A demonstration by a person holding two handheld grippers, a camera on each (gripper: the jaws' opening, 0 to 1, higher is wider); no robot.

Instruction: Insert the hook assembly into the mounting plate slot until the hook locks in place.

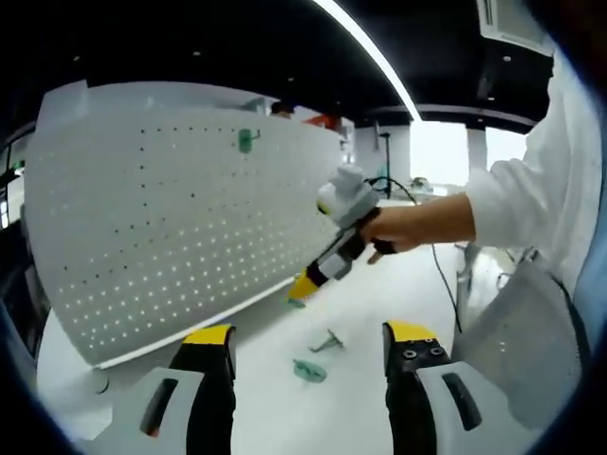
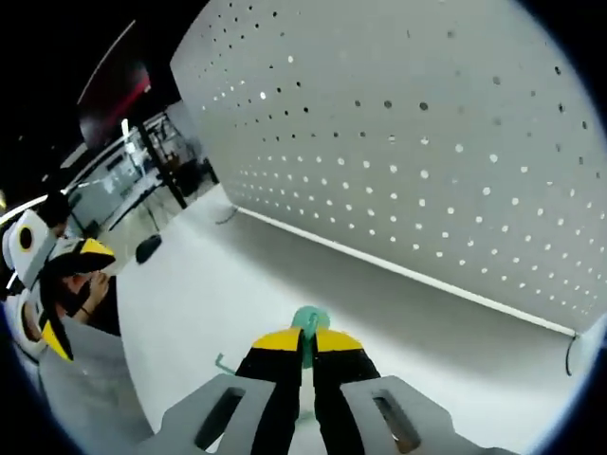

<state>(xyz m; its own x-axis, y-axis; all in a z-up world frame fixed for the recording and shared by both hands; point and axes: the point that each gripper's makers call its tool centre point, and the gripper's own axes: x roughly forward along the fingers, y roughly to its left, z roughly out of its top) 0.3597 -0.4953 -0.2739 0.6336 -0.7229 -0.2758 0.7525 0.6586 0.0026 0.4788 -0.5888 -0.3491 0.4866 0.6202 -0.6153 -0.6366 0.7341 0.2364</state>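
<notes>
The right gripper (image 2: 305,355) has its fingers pressed tight on a small green plastic hook piece (image 2: 308,322), low over the white surface (image 2: 190,294). The hook sticks out ahead of the fingers, pointing at the big white board full of little holes (image 2: 427,142). The board stands up just past it, so I think this hand goes first. The left gripper (image 1: 308,341) has its fingers spread wide, holding nothing. Two more green hooks (image 1: 318,358) lie on the surface between them. One green hook (image 1: 247,140) already sits high on the board.
</notes>
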